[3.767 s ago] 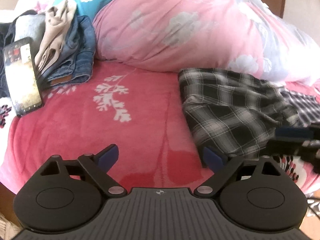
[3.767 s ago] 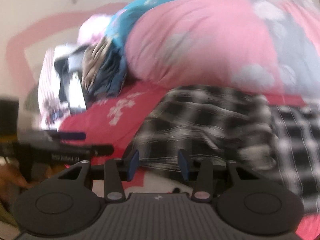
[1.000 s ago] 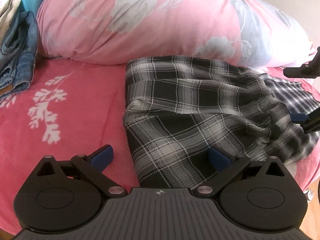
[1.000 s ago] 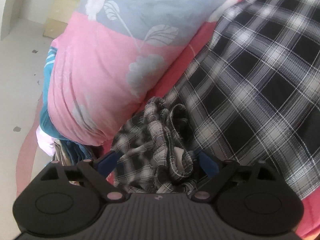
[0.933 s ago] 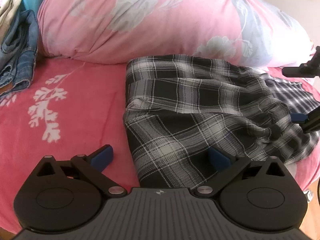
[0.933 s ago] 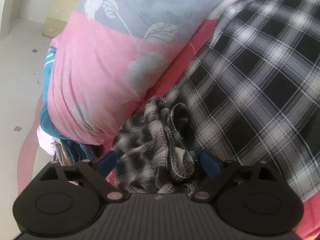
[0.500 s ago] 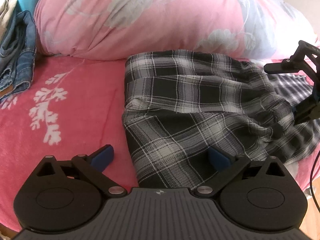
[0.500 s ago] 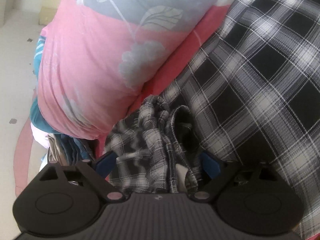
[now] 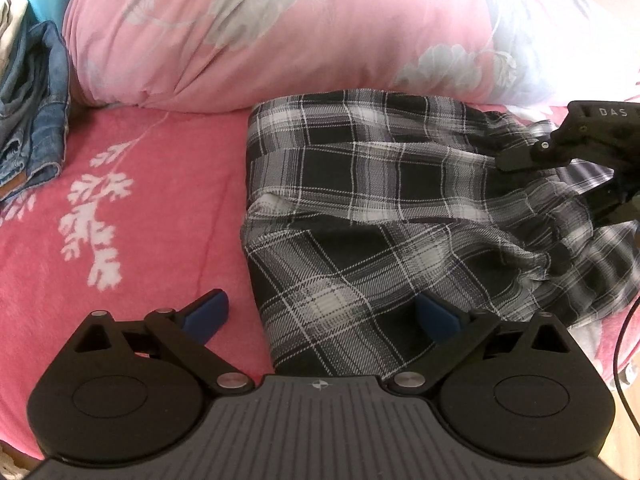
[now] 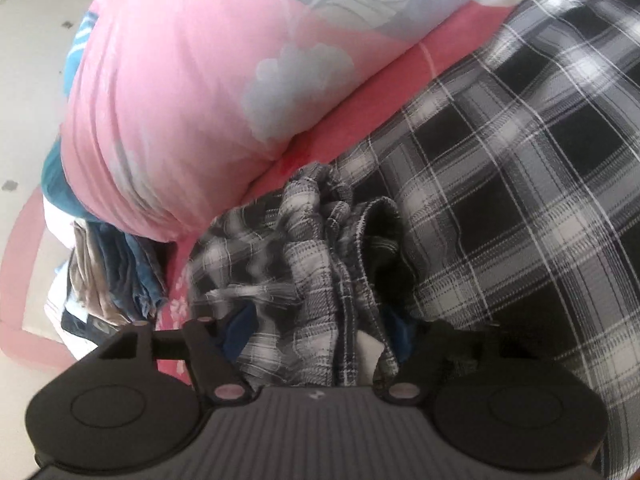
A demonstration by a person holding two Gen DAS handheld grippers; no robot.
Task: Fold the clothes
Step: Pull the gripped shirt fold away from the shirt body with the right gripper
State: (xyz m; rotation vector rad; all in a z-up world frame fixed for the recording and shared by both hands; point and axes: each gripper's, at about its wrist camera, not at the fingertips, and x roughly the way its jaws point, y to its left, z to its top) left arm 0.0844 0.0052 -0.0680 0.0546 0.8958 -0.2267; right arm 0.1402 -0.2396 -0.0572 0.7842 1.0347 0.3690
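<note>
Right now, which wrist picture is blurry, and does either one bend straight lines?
Right wrist view: motion-smeared, worst on the bunched black-and-white plaid cloth between the closing right gripper. Left wrist view: sharp and evenly lit; fisheye curves the pink floral bedsheet edges.

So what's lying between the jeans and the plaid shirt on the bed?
Only bare blanket with white leaf prints separates the jeans from the plaid shirt, seen in the left wrist view.

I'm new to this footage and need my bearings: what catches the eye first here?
The black-and-white plaid garment, rumpled across the pink bedspread, stands out first. Behind it lies a big pink floral duvet, with folded jeans at far left. The right gripper is closing around a bunched edge of the plaid, while the left gripper hangs open over its near corner.
</note>
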